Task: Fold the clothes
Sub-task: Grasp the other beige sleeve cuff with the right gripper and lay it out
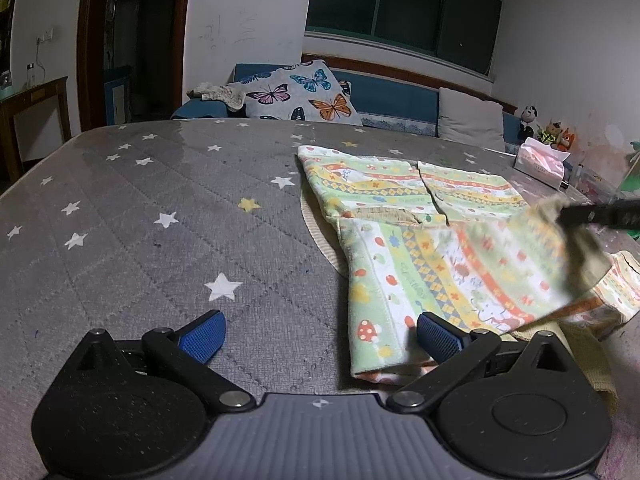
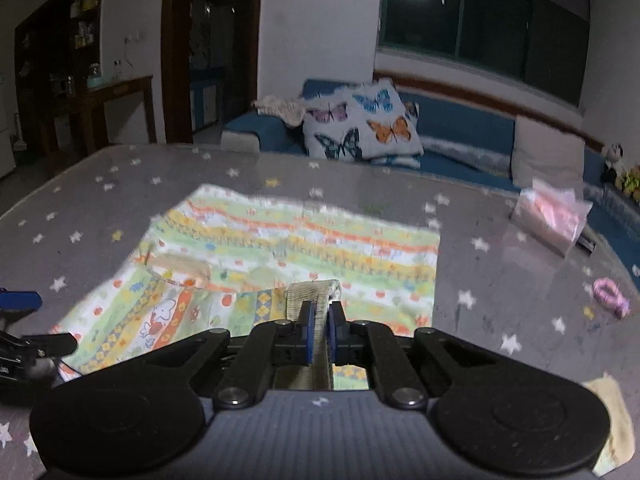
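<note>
A child's patterned garment [image 1: 404, 196] with green, yellow and orange stripes lies on the grey star-print table cover [image 1: 160, 200]. One sleeve [image 1: 460, 276] is lifted and stretched across the body, blurred. My left gripper [image 1: 320, 334] stands open low over the table, its right pad [image 1: 438, 338] against the sleeve's near edge, its left pad over bare cover. My right gripper [image 2: 319, 330] is shut on the sleeve's beige ribbed cuff [image 2: 316, 294], held above the garment [image 2: 288, 236]; it shows as a dark bar [image 1: 596, 216] at the right of the left wrist view.
A pink tissue pack [image 2: 548, 216] and a pink hair tie [image 2: 610, 294] lie on the table's right side. Behind the table a blue sofa [image 1: 392, 98] holds a butterfly pillow [image 1: 300, 96]. A yellowish cloth [image 1: 584, 356] lies near the front right.
</note>
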`<state>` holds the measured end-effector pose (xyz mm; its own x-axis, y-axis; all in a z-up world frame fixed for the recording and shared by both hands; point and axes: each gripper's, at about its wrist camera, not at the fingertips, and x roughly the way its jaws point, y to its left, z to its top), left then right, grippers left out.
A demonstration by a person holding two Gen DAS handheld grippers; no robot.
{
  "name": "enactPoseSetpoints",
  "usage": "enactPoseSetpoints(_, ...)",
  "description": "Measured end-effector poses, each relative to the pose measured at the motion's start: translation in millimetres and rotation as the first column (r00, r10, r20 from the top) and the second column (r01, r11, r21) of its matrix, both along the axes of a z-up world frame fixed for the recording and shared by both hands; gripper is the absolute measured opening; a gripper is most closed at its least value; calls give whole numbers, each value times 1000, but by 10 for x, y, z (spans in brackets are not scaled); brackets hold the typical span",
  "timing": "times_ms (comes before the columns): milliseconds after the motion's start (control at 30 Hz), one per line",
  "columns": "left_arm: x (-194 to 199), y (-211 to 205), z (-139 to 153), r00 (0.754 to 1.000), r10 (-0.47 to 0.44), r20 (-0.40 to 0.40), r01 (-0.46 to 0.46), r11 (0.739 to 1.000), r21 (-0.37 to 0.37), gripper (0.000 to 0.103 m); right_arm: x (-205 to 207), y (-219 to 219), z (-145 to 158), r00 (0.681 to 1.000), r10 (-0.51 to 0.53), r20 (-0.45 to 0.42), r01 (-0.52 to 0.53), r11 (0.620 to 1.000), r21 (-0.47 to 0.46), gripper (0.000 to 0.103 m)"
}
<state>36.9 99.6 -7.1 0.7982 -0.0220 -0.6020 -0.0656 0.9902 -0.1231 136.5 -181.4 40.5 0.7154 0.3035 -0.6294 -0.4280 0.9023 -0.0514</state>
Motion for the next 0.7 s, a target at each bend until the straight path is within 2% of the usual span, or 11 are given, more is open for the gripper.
enactPoseSetpoints(100, 3, 1, 1, 1000, 0, -1, 0, 1000, -1, 103, 66, -3, -186, 999, -24, -48, 22, 999, -26, 9)
enactPoseSetpoints(300, 8, -12, -3, 1000, 0, -4, 0, 1000, 6, 103, -13, 64, -187, 997, 48, -66, -48, 999, -5, 11)
enactPoseSetpoints(333, 10, -15, -4, 1000, 0, -5, 0, 1000, 8, 103, -28, 76, -185, 996, 60, -68, -61, 998, 0, 14)
enactPoseSetpoints(433, 16, -21, -7, 1000, 0, -8, 0, 1000, 15, 103, -72, 111, -177, 992, 99, -74, -98, 995, 12, 32)
enactPoseSetpoints(600, 24, -24, -15, 1000, 0, -10, 1, 1000, 22, 103, -142, 178, -299, 985, 135, -111, -137, 991, -4, 34)
enactPoseSetpoints(700, 24, -27, -18, 1000, -1, -12, 1, 1000, 26, 103, -191, 66, -308, 986, 124, -108, -123, 992, 13, 40)
